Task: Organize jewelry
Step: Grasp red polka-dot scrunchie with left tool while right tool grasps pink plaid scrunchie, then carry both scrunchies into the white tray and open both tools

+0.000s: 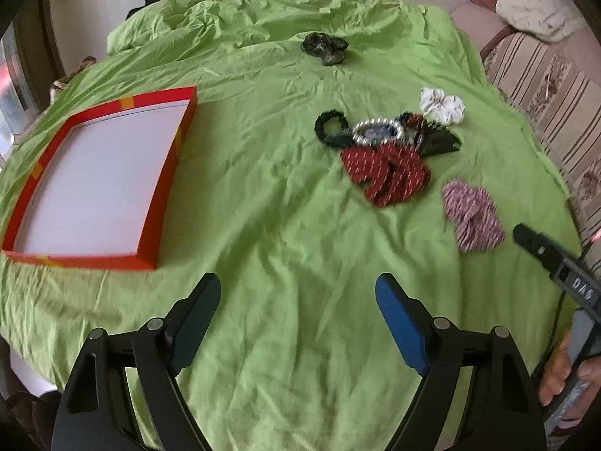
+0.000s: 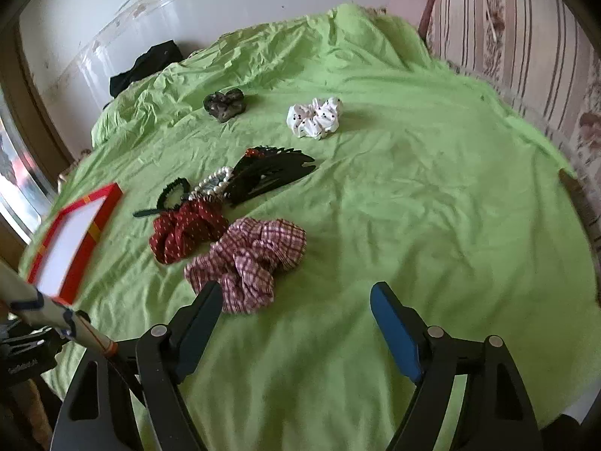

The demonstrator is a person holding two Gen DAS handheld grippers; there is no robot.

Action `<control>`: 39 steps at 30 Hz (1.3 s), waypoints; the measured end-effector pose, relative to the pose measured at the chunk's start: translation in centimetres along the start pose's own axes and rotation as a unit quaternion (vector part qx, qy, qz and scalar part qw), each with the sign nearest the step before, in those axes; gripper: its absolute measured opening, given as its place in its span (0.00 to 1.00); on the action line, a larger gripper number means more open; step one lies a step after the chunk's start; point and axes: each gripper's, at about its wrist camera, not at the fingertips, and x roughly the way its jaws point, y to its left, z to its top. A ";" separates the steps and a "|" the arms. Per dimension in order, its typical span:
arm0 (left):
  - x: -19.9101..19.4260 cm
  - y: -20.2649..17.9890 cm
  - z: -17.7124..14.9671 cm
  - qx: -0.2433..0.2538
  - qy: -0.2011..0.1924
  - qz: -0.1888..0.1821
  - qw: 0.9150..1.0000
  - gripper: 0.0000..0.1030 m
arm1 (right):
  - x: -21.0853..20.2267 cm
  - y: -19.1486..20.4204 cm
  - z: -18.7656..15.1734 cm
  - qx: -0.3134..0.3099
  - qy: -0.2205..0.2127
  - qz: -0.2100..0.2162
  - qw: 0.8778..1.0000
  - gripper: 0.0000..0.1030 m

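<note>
We hold both the left gripper (image 1: 298,319) and the right gripper (image 2: 296,323) above the green bedsheet (image 1: 281,225), jaws spread wide and empty. The pink checked fabric scrunchie (image 2: 248,259) lies just ahead of our right gripper, beside the red dotted scrunchie (image 2: 186,227), with the shallow red cardboard box (image 1: 94,184) well apart to the left.

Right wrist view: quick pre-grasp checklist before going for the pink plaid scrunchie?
1. Right tongs open and empty: ok.
2. Pink plaid scrunchie in view, nothing lying on it: ok.
3. Scrunchie centred between the tongs: not ok, it sits by the left finger.
4. Apart from the red dotted scrunchie: cannot tell, edges look close.
5. Red box open, no items seen in it: ok.
6. Left tongs open, off the pile: ok.
</note>
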 end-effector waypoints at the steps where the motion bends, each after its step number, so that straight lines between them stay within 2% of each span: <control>1: 0.2 0.1 0.7 -0.005 0.004 -0.014 1.000 0.81 | 0.3 -0.3 0.3 0.008 0.004 0.009 1.000 0.82; 5: 1.6 -0.5 3.5 -0.012 0.018 -0.072 0.997 0.81 | 1.4 -0.9 1.1 0.028 0.015 0.037 0.999 0.81; 12: 6.6 -3.3 7.4 0.002 0.045 -0.134 0.990 0.80 | 3.6 -1.1 1.7 0.039 0.039 0.074 0.996 0.76; 14: 8.2 -3.7 7.8 -0.009 0.062 -0.154 0.986 0.71 | 4.2 -0.9 1.6 0.035 0.045 0.081 0.995 0.73; 16: 9.6 -4.0 8.1 -0.021 0.081 -0.174 0.981 0.57 | 4.7 -0.7 1.5 0.029 0.049 0.082 0.995 0.71; 18: 10.6 -4.4 8.1 -0.027 0.090 -0.177 0.980 0.48 | 5.2 -0.4 1.4 0.025 0.054 0.081 0.995 0.67; 20: 11.3 -4.8 7.9 -0.032 0.097 -0.169 0.980 0.29 | 5.6 -0.2 1.4 0.020 0.056 0.079 0.995 0.62; 21: 11.6 -4.8 7.7 -0.034 0.102 -0.166 0.980 0.11 | 5.9 -0.1 1.5 0.016 0.058 0.079 0.995 0.51; 22: 11.7 -4.8 7.4 -0.038 0.108 -0.165 0.980 0.09 | 6.0 0.1 1.5 0.013 0.061 0.079 0.995 0.35; 24: 11.1 -4.7 7.2 -0.037 0.101 -0.162 0.981 0.08 | 6.2 0.2 1.5 0.014 0.069 0.084 0.994 0.15; 27: 8.7 -3.9 6.6 -0.039 0.085 -0.168 0.981 0.08 | 5.1 0.4 1.5 0.017 0.062 0.092 0.994 0.12; 33: 1.5 0.8 5.6 -0.049 0.029 -0.170 0.984 0.08 | 1.8 2.6 1.8 -0.027 0.040 0.093 0.994 0.10; 36: -1.0 4.1 5.8 -0.064 -0.002 -0.152 0.986 0.08 | 0.8 4.1 2.2 -0.042 0.037 0.099 0.994 0.10; 39: -2.8 8.3 6.0 -0.086 -0.030 -0.110 0.990 0.08 | 0.2 5.9 2.8 -0.055 0.039 0.111 0.992 0.10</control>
